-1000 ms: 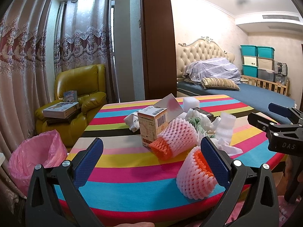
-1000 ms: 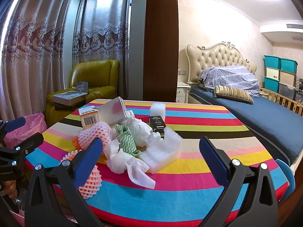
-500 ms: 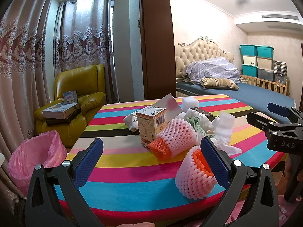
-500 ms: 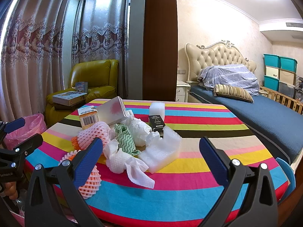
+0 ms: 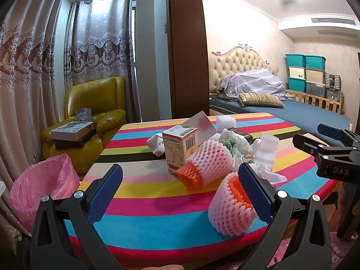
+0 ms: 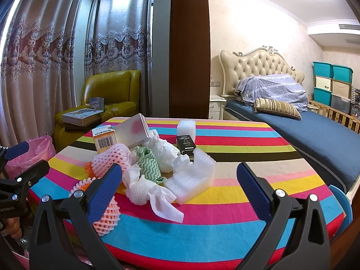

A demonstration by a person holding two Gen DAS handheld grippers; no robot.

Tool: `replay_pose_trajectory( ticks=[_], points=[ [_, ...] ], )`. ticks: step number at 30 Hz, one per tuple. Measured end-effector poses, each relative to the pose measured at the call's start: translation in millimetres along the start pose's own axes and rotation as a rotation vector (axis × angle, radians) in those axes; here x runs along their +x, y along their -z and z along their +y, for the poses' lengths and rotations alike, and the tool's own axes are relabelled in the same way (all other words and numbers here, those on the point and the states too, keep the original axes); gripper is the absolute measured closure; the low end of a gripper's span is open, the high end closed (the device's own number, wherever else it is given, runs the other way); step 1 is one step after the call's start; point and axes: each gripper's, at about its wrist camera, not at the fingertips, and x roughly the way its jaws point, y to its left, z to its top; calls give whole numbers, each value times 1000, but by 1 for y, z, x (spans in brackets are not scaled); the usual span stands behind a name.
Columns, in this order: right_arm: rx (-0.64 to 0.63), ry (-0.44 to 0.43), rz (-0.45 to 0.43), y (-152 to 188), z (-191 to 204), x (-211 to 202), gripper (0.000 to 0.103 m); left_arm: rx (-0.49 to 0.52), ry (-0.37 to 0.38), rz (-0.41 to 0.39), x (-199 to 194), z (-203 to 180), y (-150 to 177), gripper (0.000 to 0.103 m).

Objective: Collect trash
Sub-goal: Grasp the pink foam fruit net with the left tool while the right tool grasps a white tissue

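Note:
A pile of trash lies on a striped round table (image 5: 144, 220): two pink-and-orange foam fruit nets (image 5: 229, 209) (image 5: 207, 164), a small cardboard box (image 5: 180, 148), crumpled white tissue (image 6: 153, 193), a green zigzag cloth (image 6: 147, 164), white foam wrap (image 6: 191, 175), a black box (image 6: 185, 145) and a white foam block (image 6: 185, 129). My left gripper (image 5: 180, 193) is open and empty, at the table's near edge, with the nearest net by its right finger. My right gripper (image 6: 180, 189) is open and empty, in front of the tissue and foam wrap.
A bin lined with a pink bag (image 5: 42, 186) stands on the floor left of the table. A yellow armchair (image 5: 94, 112) with boxes sits behind it. A wooden pillar (image 5: 186, 49) and a bed (image 6: 292, 130) lie beyond the table.
Both grippers have barely shifted; the scene looks the same. Both stay open.

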Motion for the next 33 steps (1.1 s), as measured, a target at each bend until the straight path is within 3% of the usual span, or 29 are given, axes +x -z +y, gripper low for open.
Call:
replay_pose_trajectory(
  ticks=[11, 16, 21, 26, 33],
  points=[
    [6, 2, 8, 2, -2, 1, 4, -3, 15, -8, -4, 1, 3, 7],
    [19, 6, 23, 4, -7, 5, 4, 3, 59, 2, -3, -2, 6, 7],
    [11, 29, 31, 7, -13, 10, 4, 101, 122, 6, 7, -16, 11, 7],
    [29, 51, 54, 12, -24, 18, 4, 223, 217, 88, 27, -40, 26, 7],
    [32, 67, 74, 18, -31, 29, 4, 281, 279, 154, 61, -59, 31, 7]
  ],
)
